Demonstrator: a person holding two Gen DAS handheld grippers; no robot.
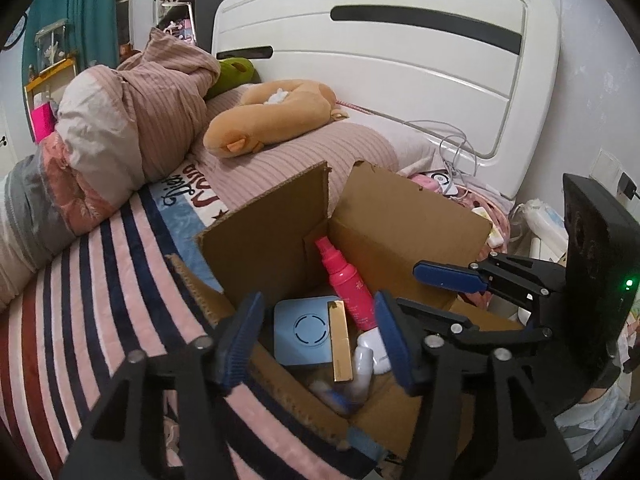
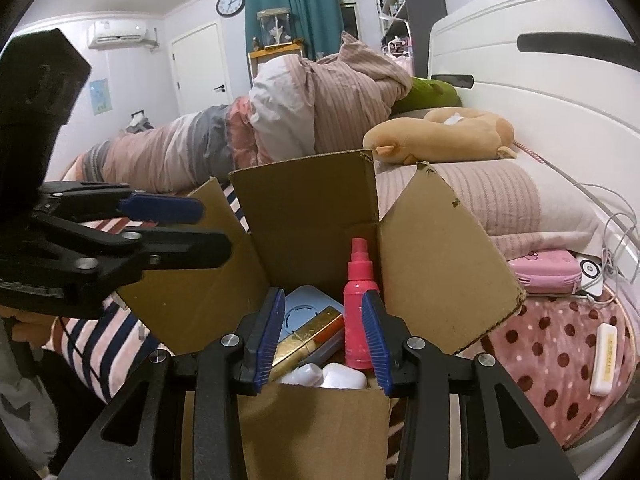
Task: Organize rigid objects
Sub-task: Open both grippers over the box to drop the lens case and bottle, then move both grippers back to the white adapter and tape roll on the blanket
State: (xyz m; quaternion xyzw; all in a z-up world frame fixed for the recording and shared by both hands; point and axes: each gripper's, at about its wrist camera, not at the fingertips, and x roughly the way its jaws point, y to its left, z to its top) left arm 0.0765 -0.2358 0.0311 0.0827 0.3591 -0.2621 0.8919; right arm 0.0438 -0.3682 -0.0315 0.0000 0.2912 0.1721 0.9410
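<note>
The cardboard box [image 2: 320, 216] stands open on the bed, with its flaps up and spread outward. Inside the box a pink spray bottle [image 2: 358, 304] stands upright against the far corner. Just beside the bottle, on its left, lies a light blue flat case [image 1: 306, 330] with a ring pattern, and a gold rectangular box [image 1: 341, 340] lies across this case. In front of them, near the closer wall of the box, rest two white rounded items [image 2: 344, 376]; what they are exactly, I cannot tell.

The left gripper [image 1: 316, 340] is above the closer side of the box, its jaws wide apart and holding nothing. The right gripper [image 2: 326, 336] is at the closer wall of the box, its jaws also wide apart and empty, with the bottle seen between its blue pads.

Under the box is a striped blanket [image 1: 100, 280] in pink, dark blue and red. Behind the box lie a tan plush toy [image 1: 272, 116] on a pink pillow and a bunched duvet [image 1: 132, 120]. To the right of the box is a pink polka-dot blanket [image 2: 560, 360] with a small white and yellow bar [image 2: 606, 360] on it, and further a pink case [image 2: 546, 270] with white cables [image 2: 616, 248]
</note>
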